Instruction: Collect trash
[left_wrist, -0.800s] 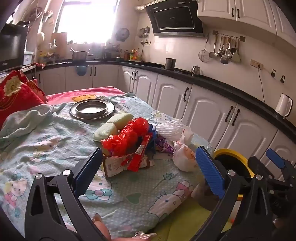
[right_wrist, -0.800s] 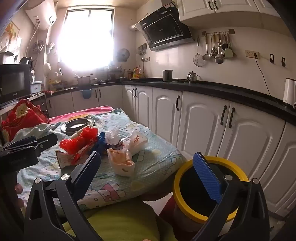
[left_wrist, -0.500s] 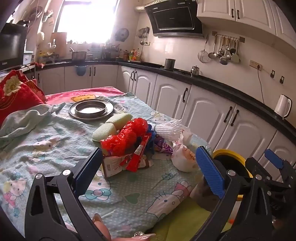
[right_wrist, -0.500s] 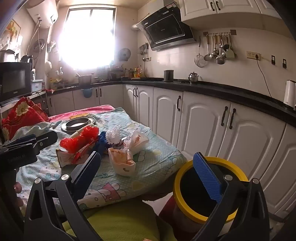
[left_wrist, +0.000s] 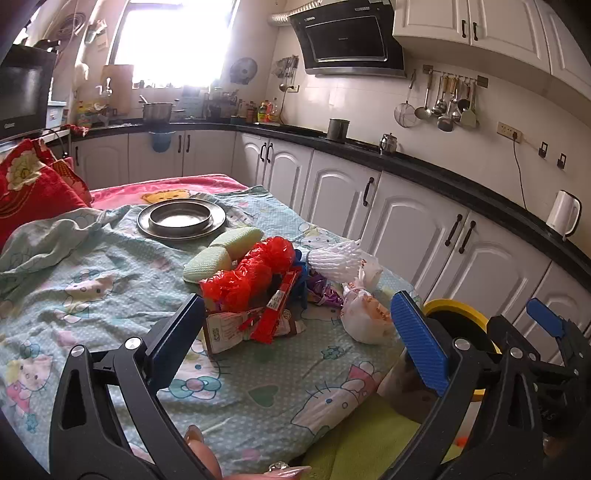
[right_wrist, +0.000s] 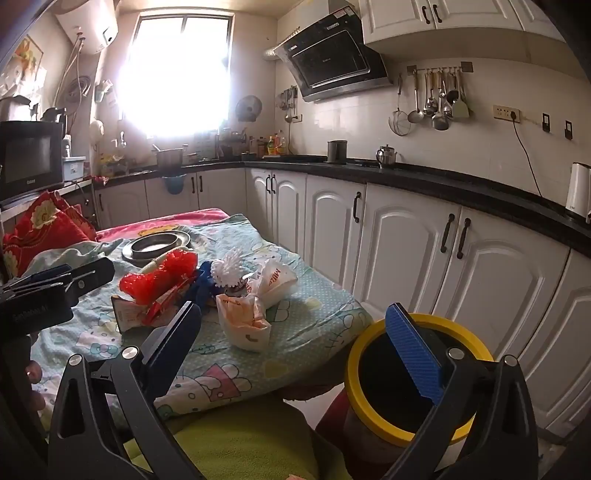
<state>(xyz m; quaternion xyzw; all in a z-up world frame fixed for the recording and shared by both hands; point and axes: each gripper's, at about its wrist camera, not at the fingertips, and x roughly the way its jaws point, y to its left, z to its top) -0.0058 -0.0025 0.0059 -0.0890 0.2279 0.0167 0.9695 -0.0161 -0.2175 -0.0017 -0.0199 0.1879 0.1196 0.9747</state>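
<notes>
Yellow-rimmed bin stands on the floor just below the right gripper, off the table corner; its interior is dark and contents cannot be made out. Metal bowl sits on a round metal plate far ahead of the left gripper; the bowl's contents cannot be judged.

Trash lies heaped directly ahead of both grippers: red plastic netting, a torn carton with a red wrapper across it, white foam netting, a purple wrapper, and two knotted white bags. Two pale green sponges lie beyond the heap.

Both grippers have their jaws spread wide, nothing between them. Against the earlier frames, both views have shifted only slightly; the heap is undisturbed.

Surface: cartoon-print cloth over the table, a red cushion to the far left. Room: white kitchen cabinets, black countertop, range hood, white kettle.
</notes>
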